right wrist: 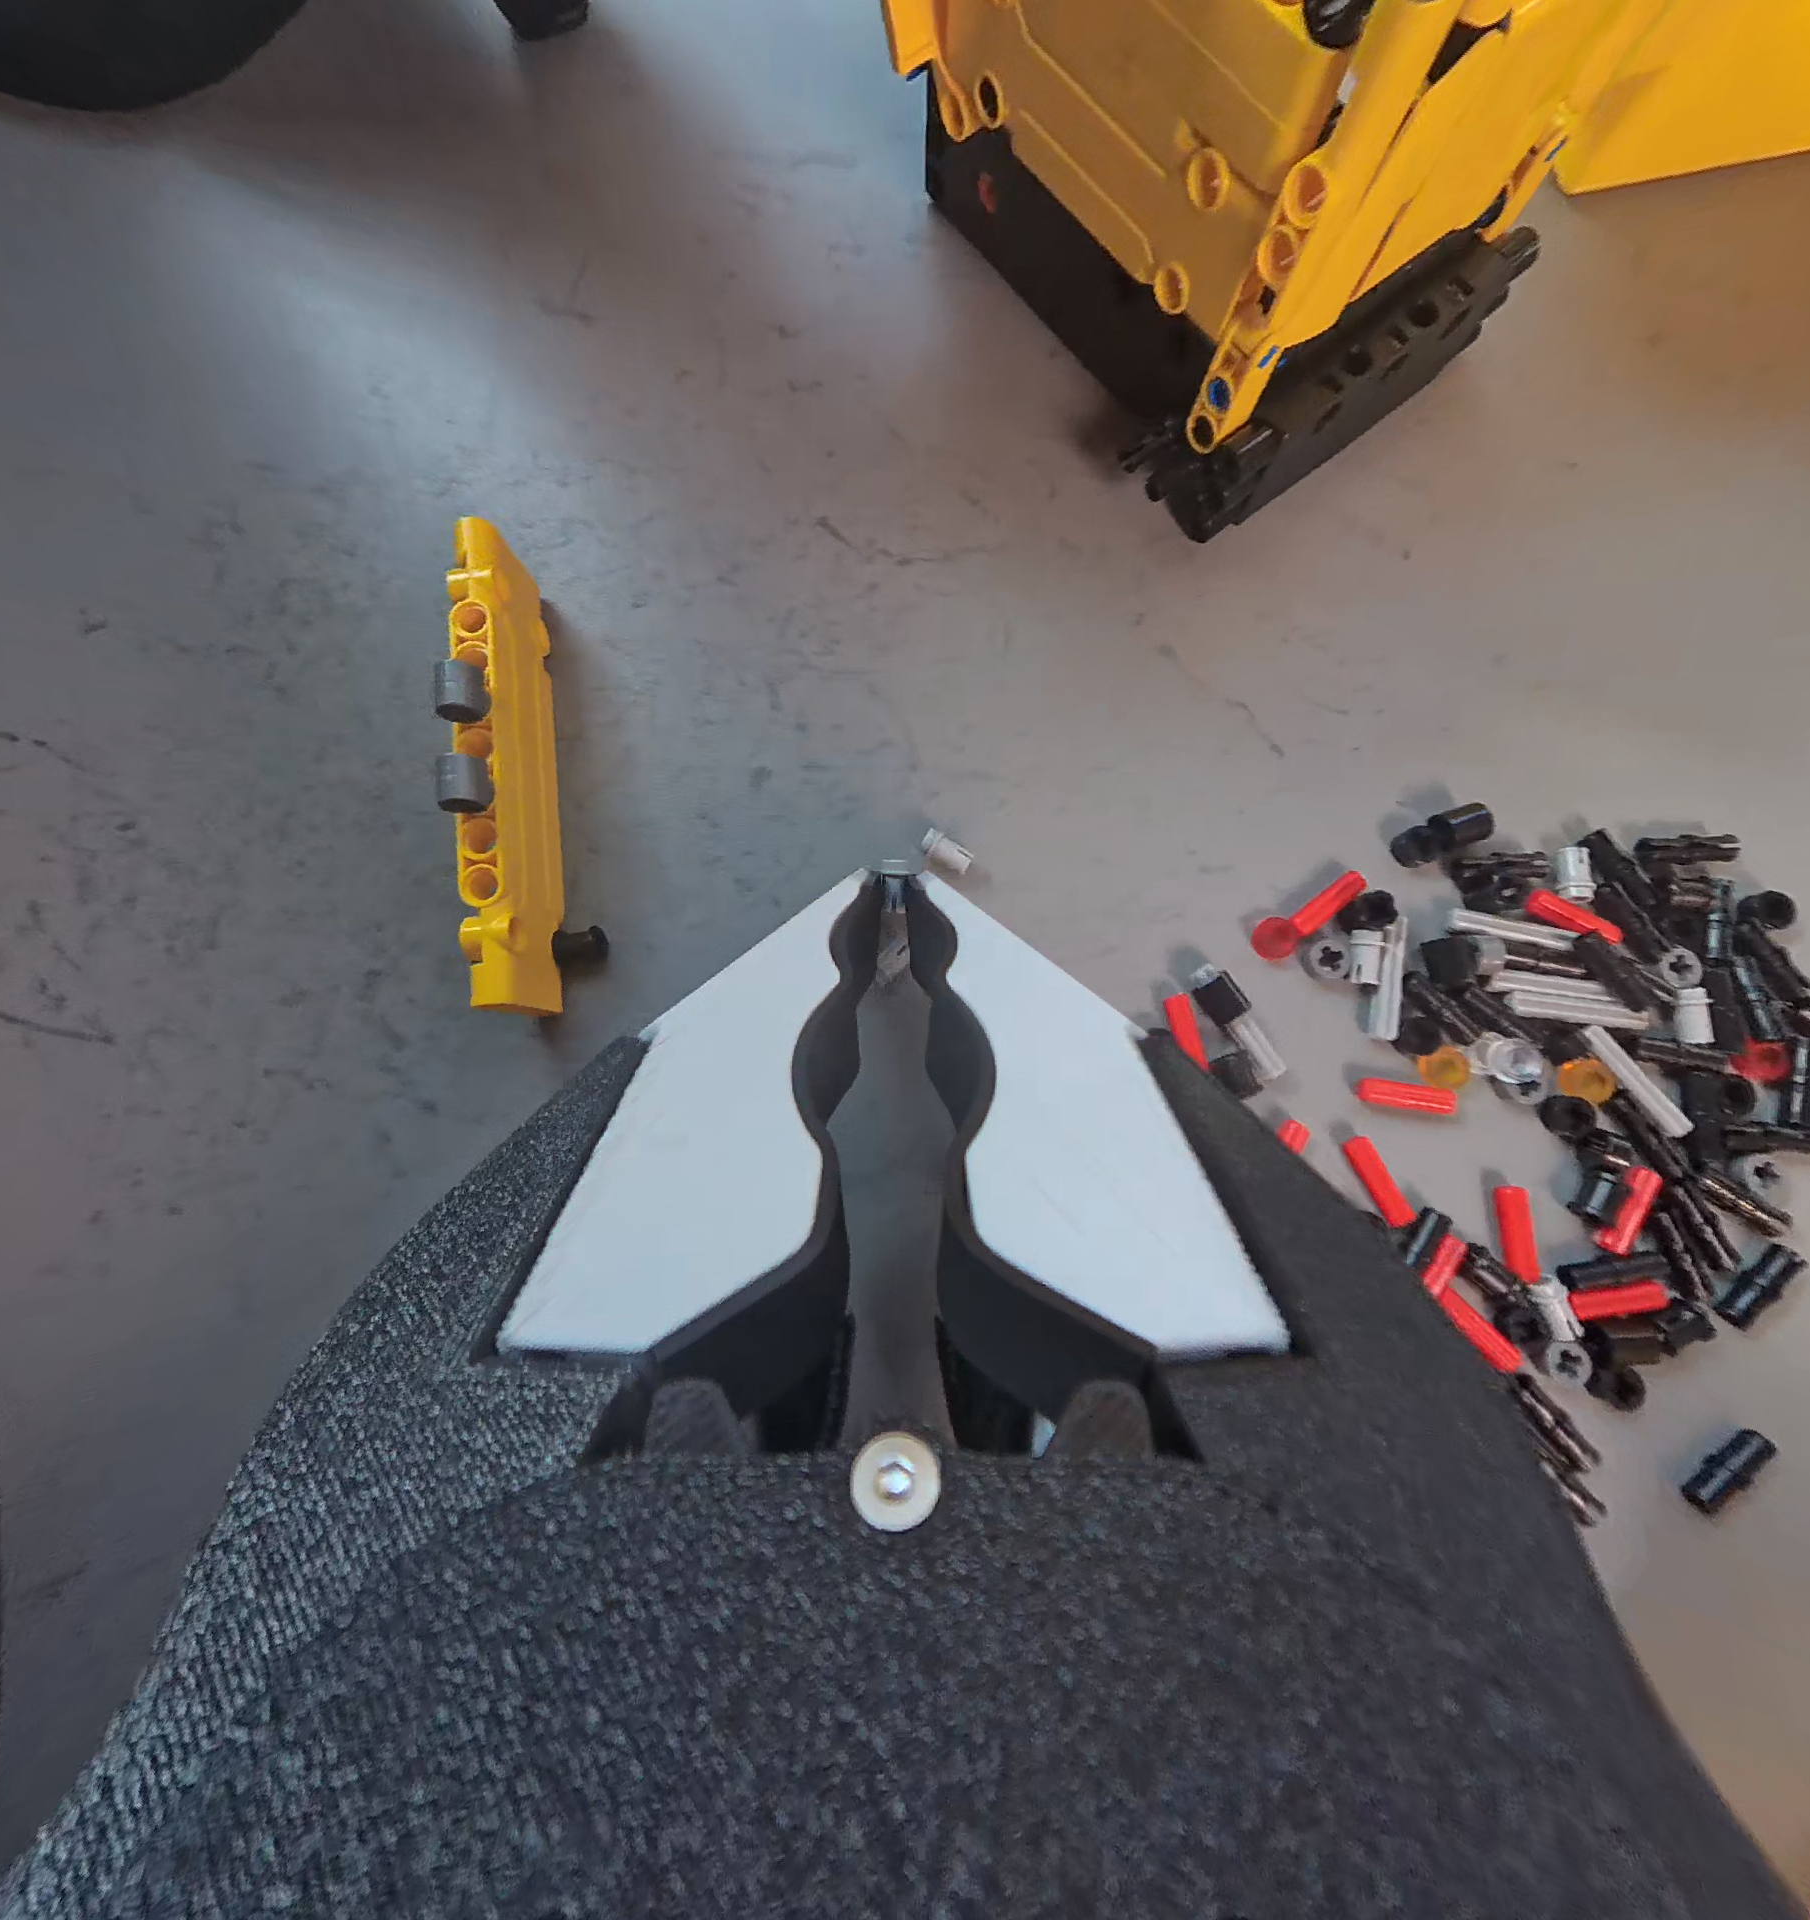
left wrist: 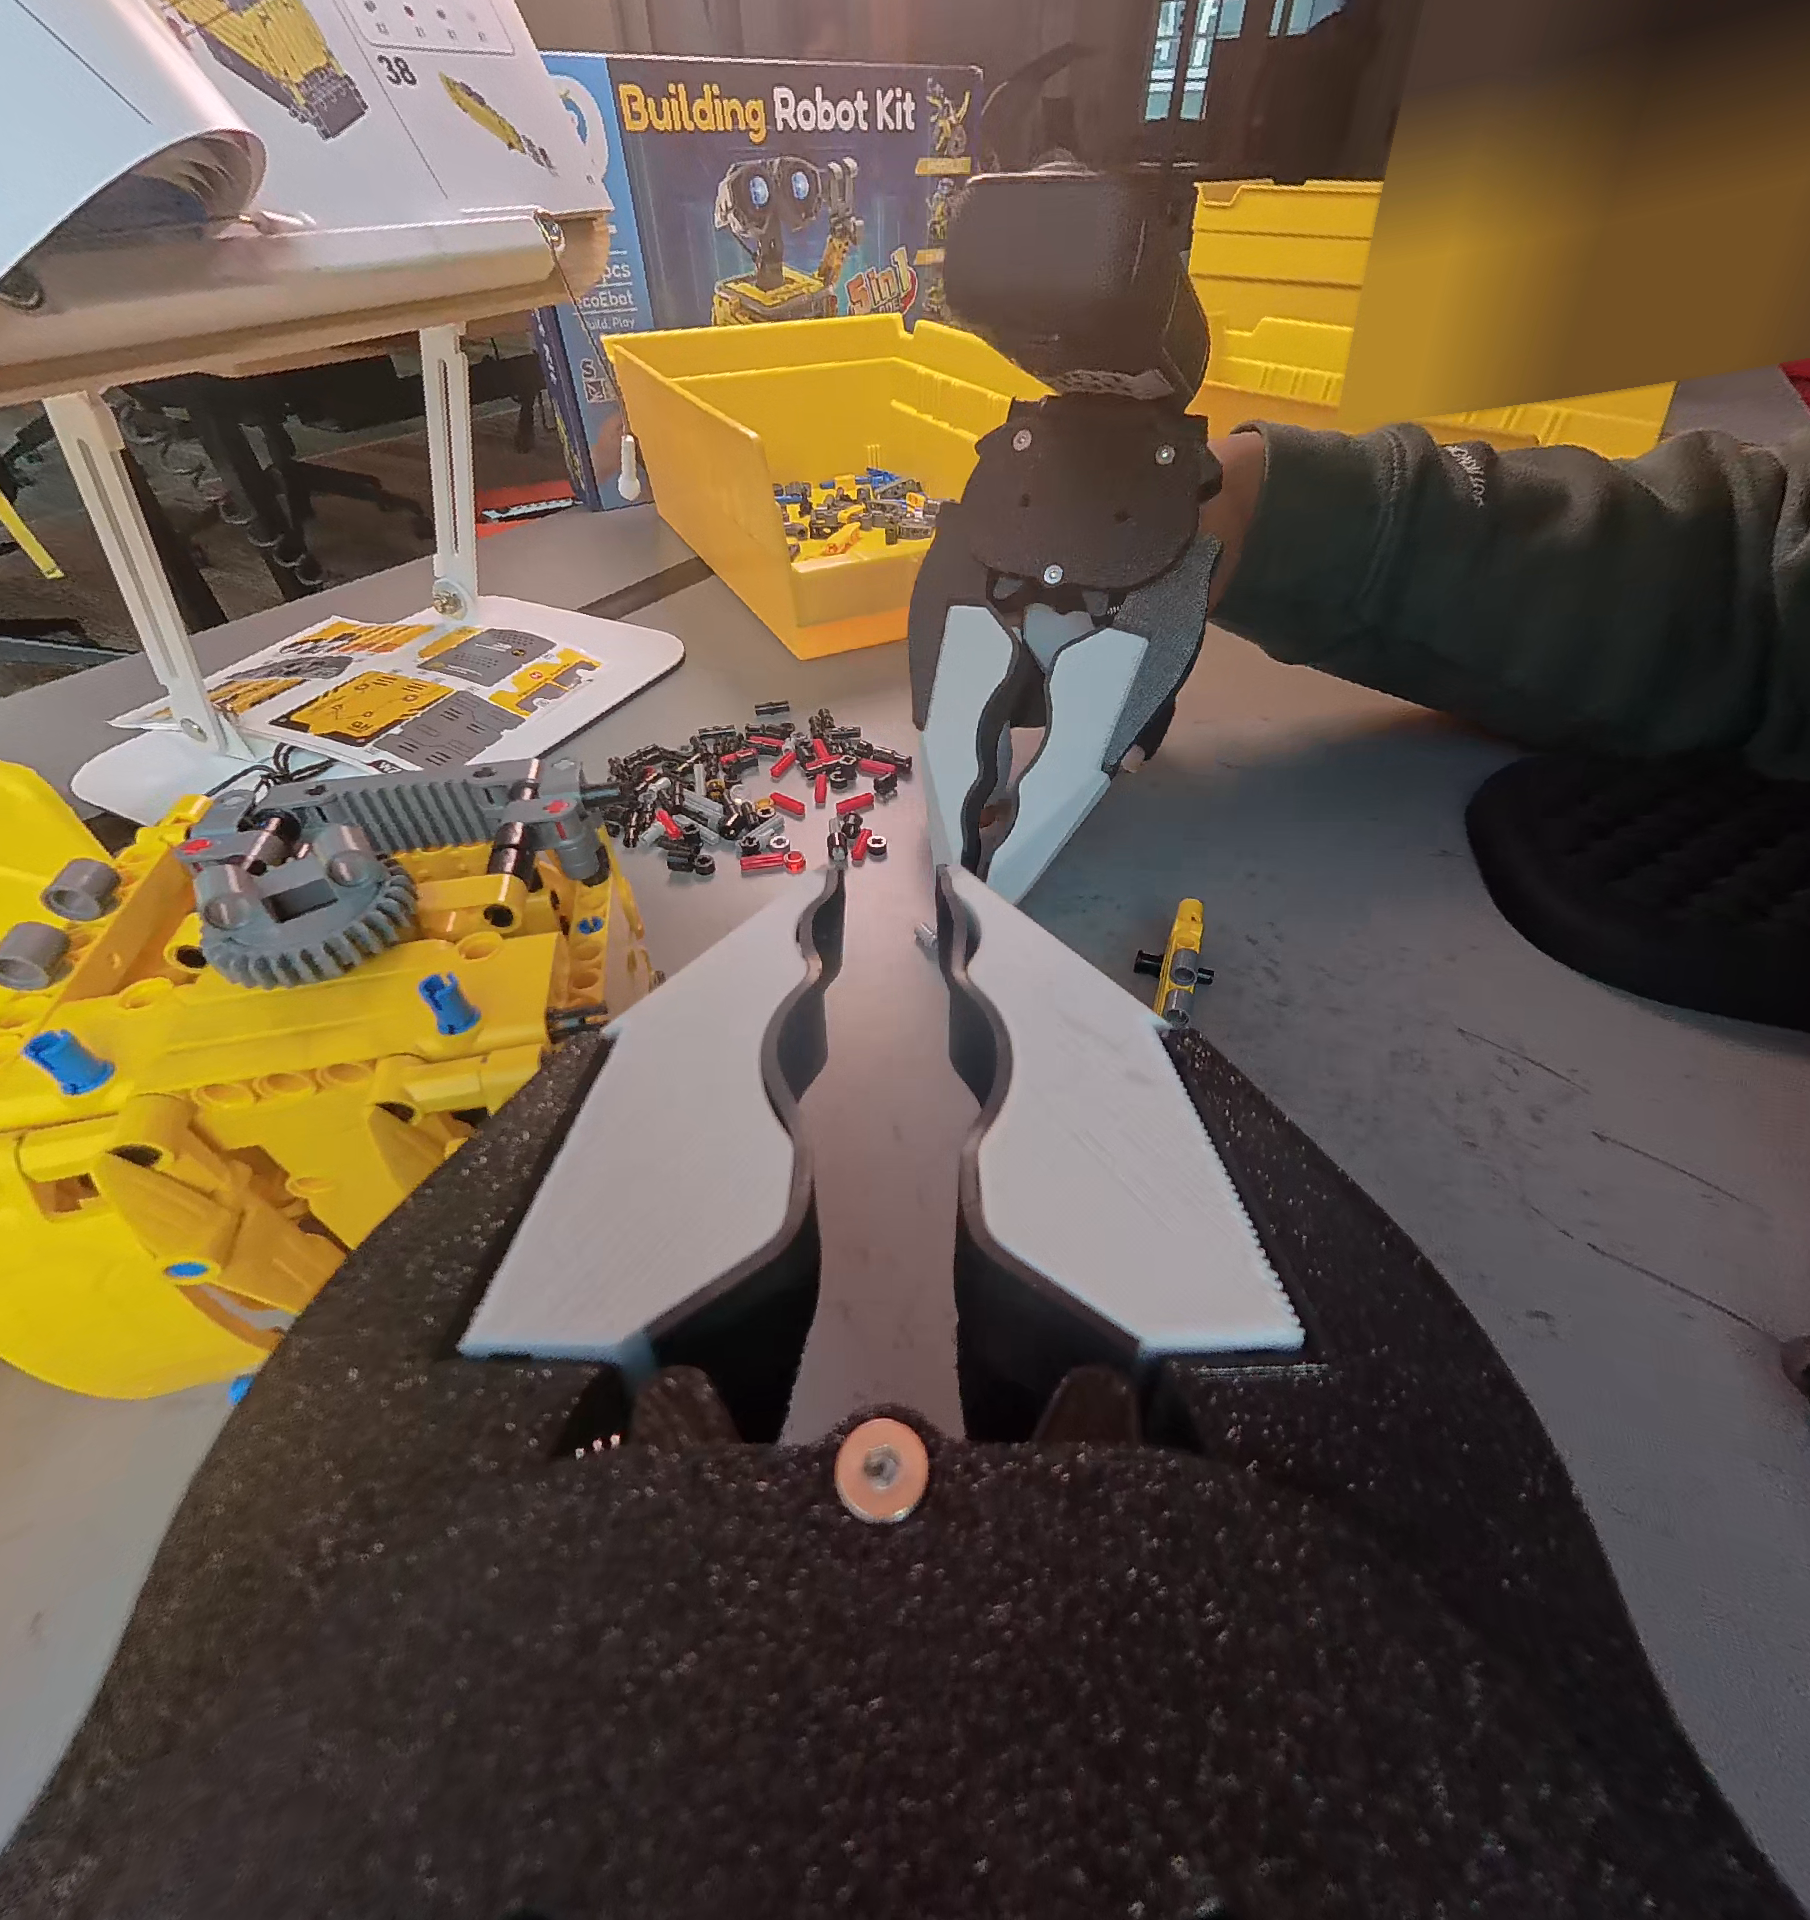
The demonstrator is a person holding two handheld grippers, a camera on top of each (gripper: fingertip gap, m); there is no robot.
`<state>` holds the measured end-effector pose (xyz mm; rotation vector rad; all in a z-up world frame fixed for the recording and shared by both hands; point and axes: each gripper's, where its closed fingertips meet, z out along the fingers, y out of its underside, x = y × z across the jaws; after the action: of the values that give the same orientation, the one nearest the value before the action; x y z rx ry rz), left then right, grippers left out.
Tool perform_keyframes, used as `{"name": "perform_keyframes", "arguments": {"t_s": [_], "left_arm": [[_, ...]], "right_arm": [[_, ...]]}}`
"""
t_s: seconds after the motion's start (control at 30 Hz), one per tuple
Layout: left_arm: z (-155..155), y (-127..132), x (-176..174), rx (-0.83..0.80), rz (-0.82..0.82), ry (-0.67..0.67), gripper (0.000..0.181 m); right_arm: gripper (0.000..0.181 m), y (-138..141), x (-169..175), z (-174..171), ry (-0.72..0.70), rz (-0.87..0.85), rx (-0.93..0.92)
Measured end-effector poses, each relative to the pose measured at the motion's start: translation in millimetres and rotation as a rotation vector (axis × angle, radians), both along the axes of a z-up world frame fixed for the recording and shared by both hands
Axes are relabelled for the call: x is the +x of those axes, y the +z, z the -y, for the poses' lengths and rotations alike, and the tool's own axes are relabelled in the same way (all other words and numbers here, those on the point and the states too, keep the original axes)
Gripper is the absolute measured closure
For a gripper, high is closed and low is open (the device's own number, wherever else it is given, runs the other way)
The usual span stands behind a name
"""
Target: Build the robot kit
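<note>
Right gripper (right wrist: 890,883) points down at the grey table (right wrist: 257,364), its jaws pinched nearly together on a small light-grey pin (right wrist: 893,940) — a second pale pin (right wrist: 948,850) lies just beside the tips. Left gripper (left wrist: 888,883) hovers empty, jaws a little apart, near a heap of black, red and grey pins (left wrist: 766,779). Beside it stands a yellow brick model (left wrist: 257,1039); a yellow beam (right wrist: 501,769) lies apart.
</note>
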<state>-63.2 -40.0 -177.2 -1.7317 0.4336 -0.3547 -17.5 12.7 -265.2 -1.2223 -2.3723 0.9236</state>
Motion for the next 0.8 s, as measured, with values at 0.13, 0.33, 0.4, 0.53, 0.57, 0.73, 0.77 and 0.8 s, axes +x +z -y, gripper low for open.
{"name": "perform_keyframes", "arguments": {"t_s": [0.13, 0.33, 0.4, 0.53, 0.57, 0.73, 0.77, 0.8], "left_arm": [[0.0, -0.5, 0.4, -0.002, -0.001, -0.001, 0.164], [0.0, -1.6, 1.8, -0.005, -0.004, -0.006, 0.164], [0.1, -1.3, 1.6, -0.004, -0.003, -0.005, 0.165], [0.3, -1.1, 1.3, -0.005, 0.000, -0.005, 0.165], [0.3, -1.1, 1.3, -0.004, 0.000, -0.006, 0.165], [0.9, -0.3, 1.7, -0.003, 0.001, -0.009, 0.164], [1.0, 0.0, 1.5, -0.002, 0.002, -0.009, 0.165], [1.0, 0.2, 1.4, -0.002, 0.003, -0.009, 0.164]], "right_arm": [[0.177, 5.9, 4.8, -1.0, -0.007, -0.013, -0.006], [0.173, -0.6, 7.2, -2.5, -0.010, 0.009, 0.023], [0.171, 0.3, 6.9, -0.2, -0.005, 0.008, 0.009], [0.170, 4.3, 7.1, -4.1, -0.018, 0.002, 0.019], [0.169, 5.2, 6.9, -5.4, -0.024, 0.002, 0.020], [0.165, -0.4, 5.9, -2.8, -0.030, 0.033, 0.018], [0.165, -1.4, 5.1, -1.0, -0.027, 0.033, 0.016], [0.165, -1.1, 4.2, 0.5, -0.024, 0.030, 0.013]]}}
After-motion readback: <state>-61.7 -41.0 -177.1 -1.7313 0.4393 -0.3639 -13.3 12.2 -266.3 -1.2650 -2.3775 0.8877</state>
